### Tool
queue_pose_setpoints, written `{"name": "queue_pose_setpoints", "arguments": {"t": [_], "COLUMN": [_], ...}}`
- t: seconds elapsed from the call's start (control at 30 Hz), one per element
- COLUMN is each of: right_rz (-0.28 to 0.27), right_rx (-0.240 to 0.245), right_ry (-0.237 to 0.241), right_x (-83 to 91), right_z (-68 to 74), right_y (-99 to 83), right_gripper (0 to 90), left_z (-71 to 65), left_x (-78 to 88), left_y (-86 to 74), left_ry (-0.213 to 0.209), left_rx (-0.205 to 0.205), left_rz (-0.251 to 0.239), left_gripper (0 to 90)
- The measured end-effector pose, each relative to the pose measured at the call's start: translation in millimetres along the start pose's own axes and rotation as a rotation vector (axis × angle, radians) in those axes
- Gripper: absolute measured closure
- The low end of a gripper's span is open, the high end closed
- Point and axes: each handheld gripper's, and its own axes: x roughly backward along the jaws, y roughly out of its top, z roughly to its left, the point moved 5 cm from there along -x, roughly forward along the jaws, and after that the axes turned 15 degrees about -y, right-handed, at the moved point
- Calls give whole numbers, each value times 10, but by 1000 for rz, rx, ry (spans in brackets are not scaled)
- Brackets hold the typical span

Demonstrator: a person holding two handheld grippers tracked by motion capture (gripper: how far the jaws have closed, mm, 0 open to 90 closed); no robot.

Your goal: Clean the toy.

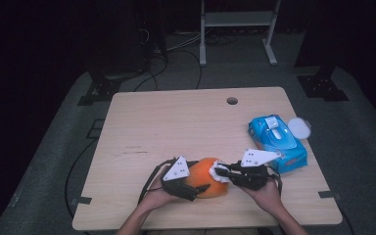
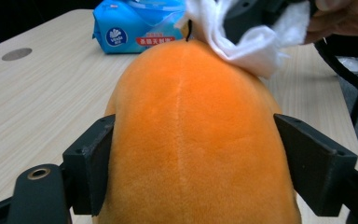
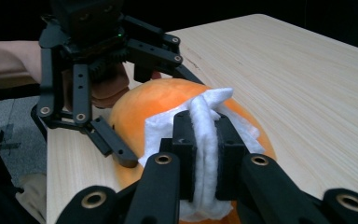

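— Orange plush toy [image 2: 191, 140] sits at the table's [image 1: 186, 122] near edge, its underside hidden.
— Left claw [image 1: 196, 188] grips its sides; right claw [image 3: 205, 140] pinches a white wipe [image 3: 209, 121] against its top, the toy's face unseen.

Left gripper [image 1: 201, 187] clasps orange plush [image 1: 206, 177]; right gripper [image 1: 221, 171] presses white wipe [image 1: 216, 172] on it.

The orange toy [image 2: 191, 140] looked like short, matt plush with a faint seam. The white wipe [image 3: 205, 135] was soft, fibrous cloth, creased. The table [image 1: 176, 122] showed pale, matt wood grain. The blue pack [image 1: 277, 142] seemed glossy plastic film. Each claw's jaws were matt black plastic, perhaps.
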Motion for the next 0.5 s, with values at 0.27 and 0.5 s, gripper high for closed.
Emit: {"name": "queue_pose_setpoints", "arguments": {"t": [0.27, 0.5], "right_rz": [29, 35], "right_rx": [-47, -29], "right_ry": [-54, -41], "right_x": [61, 69], "right_z": [-204, -116], "right_y": [-119, -122], "right_gripper": [809, 809], "left_z": [34, 121], "left_x": [31, 91], "left_y": [21, -22], "left_ry": [-31, -64], "left_rx": [49, 200], "left_rz": [-12, -46], "left_gripper": [97, 161]}}
